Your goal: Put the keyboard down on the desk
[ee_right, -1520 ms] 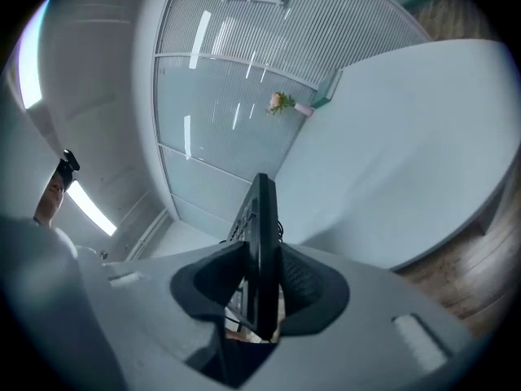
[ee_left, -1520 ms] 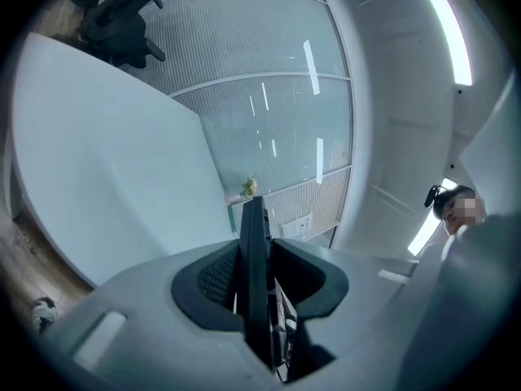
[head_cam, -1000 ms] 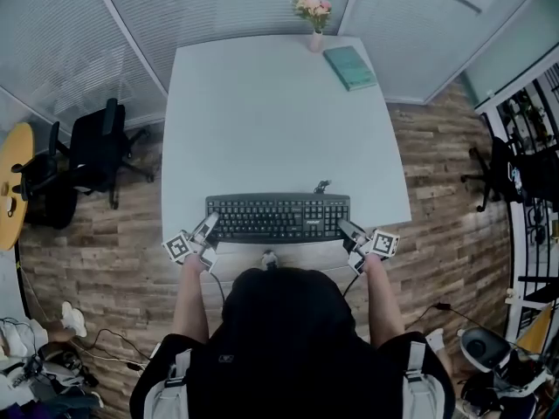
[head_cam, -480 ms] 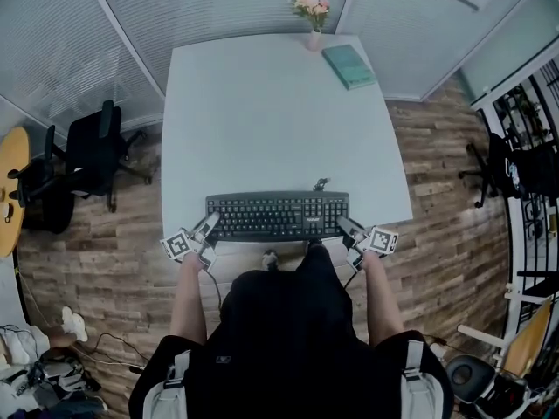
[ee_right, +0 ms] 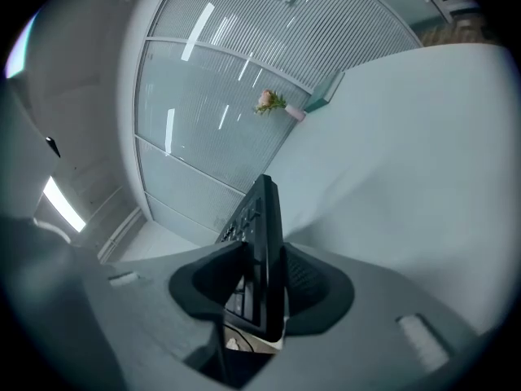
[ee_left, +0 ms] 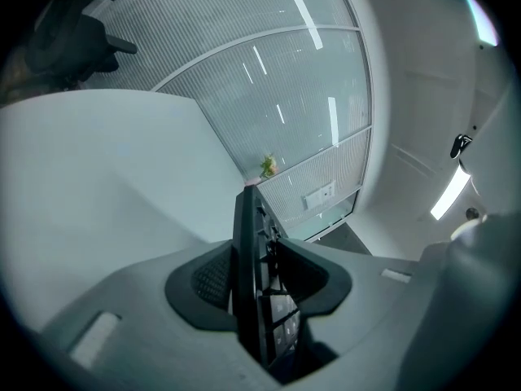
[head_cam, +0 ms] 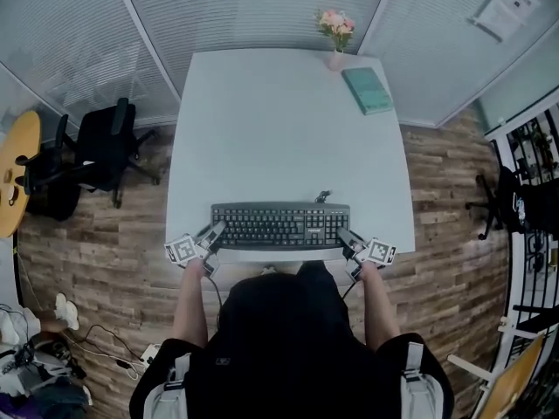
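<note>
Around us the floor [head_cam: 113, 260] is plank wood in mixed browns. Slatted glass walls [head_cam: 253, 11] close off the far side, ribbed with fine horizontal lines. The desk [head_cam: 279, 129] fills the middle: a pale, matte, smooth rectangle with crisp straight edges. Its far edge sits close to the walls and its near edge is right in front of us. We see a wide stretch of open top beyond the keyboard and room at both of its ends. A black chair [head_cam: 100, 151] stands on the floor off the desk's left edge, apart from it.

The keyboard [head_cam: 279, 225] lies flat along the near edge, parallel to it, with only a thin strip of desk between. It is a long black slab of hard plastic, ridged on top with rows of keys and plain underneath. Its ends stop well short of the desk's side edges.

The left gripper [head_cam: 214, 234] has the keyboard's left end between its jaws. They have just been opening, and the dark, mesh-textured pads stand a hair off the slab. The right gripper [head_cam: 345, 236] is clamped on the right end, pads pressed to the key face and the underside. Both have grey, rounded bodies.

A teal book [head_cam: 367, 90] lies flat near the far right corner, and pink flowers [head_cam: 336, 24] stand at the far edge near it.
</note>
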The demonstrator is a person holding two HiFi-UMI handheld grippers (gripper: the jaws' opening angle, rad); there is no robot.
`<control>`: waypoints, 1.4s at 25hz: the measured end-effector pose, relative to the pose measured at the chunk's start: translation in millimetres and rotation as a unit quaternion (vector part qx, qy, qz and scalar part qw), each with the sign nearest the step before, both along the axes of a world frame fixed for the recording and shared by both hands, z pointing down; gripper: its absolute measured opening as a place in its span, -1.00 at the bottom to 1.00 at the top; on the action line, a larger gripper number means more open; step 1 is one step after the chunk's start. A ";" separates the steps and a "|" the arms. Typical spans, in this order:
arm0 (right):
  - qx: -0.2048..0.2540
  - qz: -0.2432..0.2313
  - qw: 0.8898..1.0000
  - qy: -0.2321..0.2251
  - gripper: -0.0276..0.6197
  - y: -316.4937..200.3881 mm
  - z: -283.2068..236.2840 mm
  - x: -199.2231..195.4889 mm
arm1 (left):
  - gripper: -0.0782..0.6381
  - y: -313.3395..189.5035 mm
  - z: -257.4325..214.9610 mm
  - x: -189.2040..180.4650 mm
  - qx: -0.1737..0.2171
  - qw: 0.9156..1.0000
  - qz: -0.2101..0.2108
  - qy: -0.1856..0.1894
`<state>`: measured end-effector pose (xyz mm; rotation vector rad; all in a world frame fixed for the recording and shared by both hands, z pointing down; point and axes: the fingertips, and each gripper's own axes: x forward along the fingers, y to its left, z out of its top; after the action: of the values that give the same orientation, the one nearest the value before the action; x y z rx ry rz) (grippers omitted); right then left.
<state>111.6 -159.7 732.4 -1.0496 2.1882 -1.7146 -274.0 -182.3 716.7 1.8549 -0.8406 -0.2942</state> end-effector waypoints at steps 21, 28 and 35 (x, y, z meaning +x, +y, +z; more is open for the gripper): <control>-0.060 -0.031 0.998 0.008 -0.47 -110.7 52.6 26.1 | -0.38 -92.4 44.8 25.8 -0.062 0.997 -0.027 -0.031; -0.066 -0.039 0.997 0.033 -0.47 -120.3 67.8 33.7 | -0.38 -101.0 62.1 29.1 -0.082 0.995 -0.037 -0.032; -0.080 -0.044 0.995 0.045 -0.46 -119.1 77.1 29.8 | -0.35 -104.5 74.8 26.3 -0.087 0.994 -0.033 -0.055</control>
<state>141.5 -278.7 809.5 -1.1029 2.2126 -1.9455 -247.7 -286.8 791.4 1.6943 -0.9731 -0.1554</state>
